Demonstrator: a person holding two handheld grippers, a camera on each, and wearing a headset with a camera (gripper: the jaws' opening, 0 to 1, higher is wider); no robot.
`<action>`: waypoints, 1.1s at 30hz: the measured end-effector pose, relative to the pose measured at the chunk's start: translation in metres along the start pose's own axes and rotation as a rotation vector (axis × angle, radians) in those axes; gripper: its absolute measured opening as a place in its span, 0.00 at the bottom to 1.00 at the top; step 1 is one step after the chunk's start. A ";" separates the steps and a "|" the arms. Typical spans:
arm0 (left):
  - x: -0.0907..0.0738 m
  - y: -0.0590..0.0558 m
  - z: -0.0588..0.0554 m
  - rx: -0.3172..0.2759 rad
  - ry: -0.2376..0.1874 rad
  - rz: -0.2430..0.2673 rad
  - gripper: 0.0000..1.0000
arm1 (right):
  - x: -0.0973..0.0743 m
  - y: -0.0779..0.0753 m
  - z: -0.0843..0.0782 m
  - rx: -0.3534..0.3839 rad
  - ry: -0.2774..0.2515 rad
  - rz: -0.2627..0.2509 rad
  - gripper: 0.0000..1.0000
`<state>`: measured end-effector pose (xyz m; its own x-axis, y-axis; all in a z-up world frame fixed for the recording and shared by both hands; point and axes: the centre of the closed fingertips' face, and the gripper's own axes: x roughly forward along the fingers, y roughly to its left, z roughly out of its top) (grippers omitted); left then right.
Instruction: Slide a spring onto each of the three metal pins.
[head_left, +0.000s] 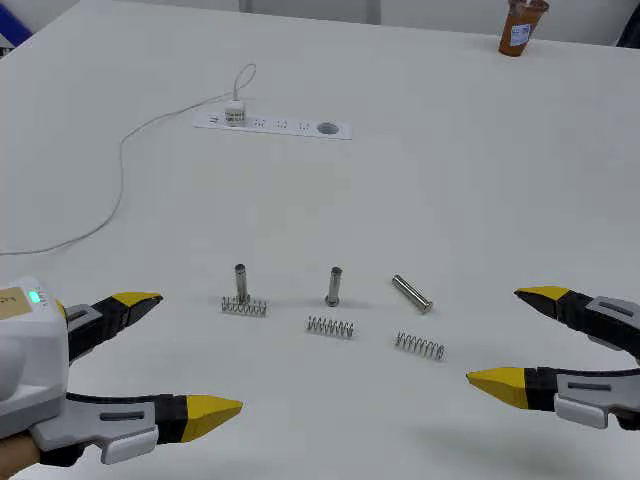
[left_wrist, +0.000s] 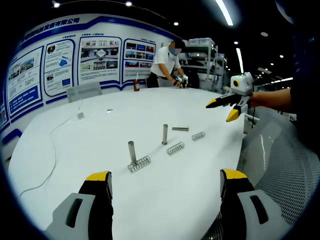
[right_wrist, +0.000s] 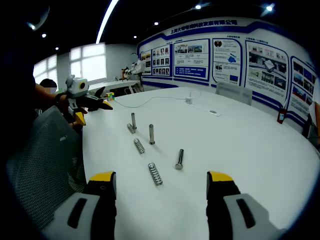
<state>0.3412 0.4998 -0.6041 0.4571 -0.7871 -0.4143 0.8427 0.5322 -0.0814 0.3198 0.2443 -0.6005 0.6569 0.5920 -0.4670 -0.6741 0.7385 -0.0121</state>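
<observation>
Three short steel pins sit in a row. The left pin (head_left: 240, 282) and the middle pin (head_left: 334, 286) stand upright. The right pin (head_left: 411, 293) lies flat, running 10 to 4 o'clock, its head seemingly at 4. All three are bare.

The left spring (head_left: 244, 306) lies at 6 o'clock against its pin's foot. The middle spring (head_left: 330, 326) lies at 6 o'clock, apart. The right spring (head_left: 419, 346) lies at 6 o'clock.

- Three pins (head_left: 241, 282), (head_left: 334, 286), (head_left: 411, 293)
- Three springs (head_left: 244, 306), (head_left: 330, 326), (head_left: 419, 346)
- Two grippers: the left gripper (head_left: 200, 351) and the right gripper (head_left: 492, 335)
- One power strip (head_left: 272, 125)
- One plug (head_left: 234, 112) with its cable
- One orange cup (head_left: 522, 25)
- One white table (head_left: 450, 180)
</observation>
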 end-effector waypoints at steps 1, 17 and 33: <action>0.000 0.000 0.000 0.001 0.000 -0.001 0.91 | 0.000 0.000 0.000 0.001 0.000 0.000 0.75; 0.000 0.000 0.000 -0.004 0.001 0.006 0.91 | 0.000 -0.004 -0.001 0.018 0.004 -0.008 0.73; 0.003 0.000 0.001 -0.002 0.003 0.004 0.91 | -0.001 -0.009 -0.004 0.032 0.025 -0.019 0.70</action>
<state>0.3426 0.4967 -0.6046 0.4594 -0.7842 -0.4171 0.8405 0.5357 -0.0815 0.3241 0.2360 -0.6038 0.6604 0.5697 -0.4892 -0.6502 0.7597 0.0070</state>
